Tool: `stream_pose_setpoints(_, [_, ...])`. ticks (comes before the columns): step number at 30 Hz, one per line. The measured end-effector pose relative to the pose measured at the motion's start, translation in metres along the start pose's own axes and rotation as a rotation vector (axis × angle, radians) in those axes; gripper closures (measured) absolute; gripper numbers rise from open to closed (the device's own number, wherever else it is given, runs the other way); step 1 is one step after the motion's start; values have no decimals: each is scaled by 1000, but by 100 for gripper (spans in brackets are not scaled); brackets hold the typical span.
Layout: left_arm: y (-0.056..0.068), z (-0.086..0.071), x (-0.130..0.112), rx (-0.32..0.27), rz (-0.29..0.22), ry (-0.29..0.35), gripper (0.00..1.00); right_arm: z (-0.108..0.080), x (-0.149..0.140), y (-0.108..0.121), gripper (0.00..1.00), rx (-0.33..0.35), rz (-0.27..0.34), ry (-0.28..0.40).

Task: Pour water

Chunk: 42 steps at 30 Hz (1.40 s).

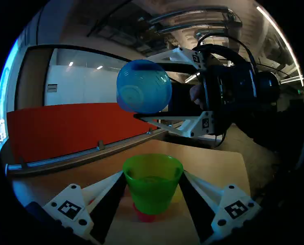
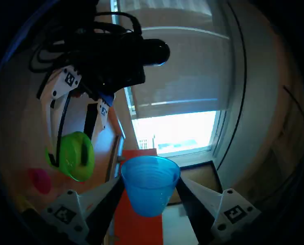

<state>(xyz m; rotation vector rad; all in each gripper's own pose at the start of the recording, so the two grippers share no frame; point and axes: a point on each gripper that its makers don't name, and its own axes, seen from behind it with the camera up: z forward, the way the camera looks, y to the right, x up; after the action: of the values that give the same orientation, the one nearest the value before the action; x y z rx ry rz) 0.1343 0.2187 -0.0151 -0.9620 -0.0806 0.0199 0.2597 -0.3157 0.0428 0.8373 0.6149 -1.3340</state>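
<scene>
The green cup (image 1: 152, 192) stands upright with its mouth up, pinched at its sides by both fingers of the left gripper (image 1: 152, 181). That gripper is held low and level, pointing out over the wooden table (image 1: 217, 163). The cup sits right at the fingertips. Its base is just over the tabletop; whether it touches, can't tell. There may be a little liquid inside, not sure.

The blue cup (image 1: 144, 85) hangs above the green cup, apart from it, turned on its side. It is clamped between both fingers of the right gripper (image 2: 150, 190). In the left gripper view that gripper is rolled so one finger lies over the other, and it reaches in from the right of the green cup. A hand (image 1: 195, 96) grips it behind the blue cup, with a dark sleeve (image 1: 270, 130) farther back.

In the right gripper view the blue cup is centred at the fingertips, and the green cup is farther off to its left.

Just under and beside the green cup are a red round thing (image 1: 144, 215) and a yellow one (image 1: 177, 196), both partly hidden. Beyond the green cup a red panel (image 1: 70, 126) runs along the table's far edge.
</scene>
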Motion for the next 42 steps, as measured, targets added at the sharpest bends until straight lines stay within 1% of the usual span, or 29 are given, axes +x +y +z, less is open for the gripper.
stream_pose_setpoints(3, [-1, -1, 0, 3, 3, -3, 15, -2, -1, -2, 11, 4, 95, 5])
stream_pose_setpoints(14, [-4, -2, 2, 11, 6, -5, 15, -9, -8, -5, 11, 0, 408, -7])
stream_pose_setpoints(17, [-4, -2, 1, 14, 10, -7, 15, -10, -7, -6, 11, 0, 503, -2])
stream_pose_setpoints(23, [-6, -2, 1, 16, 8, -8, 15, -13, -4, -5, 11, 8, 705, 20])
stream_pose_setpoints(33, [-9, -2, 0, 22, 7, -11, 15, -15, -7, -8, 11, 47, 1091, 29])
stream_pose_setpoints(36, [-10, -1, -1, 23, 8, -13, 15, -15, -8, -8, 11, 55, 1182, 36])
stream_pose_setpoints(39, [-11, -1, -2, 25, 9, -17, 14, -16, -11, -7, 11, 60, 1259, 38])
stream_pose_setpoints(42, [-12, -1, -2, 26, 10, -19, 15, -17, -14, -6, 11, 61, 1318, 40])
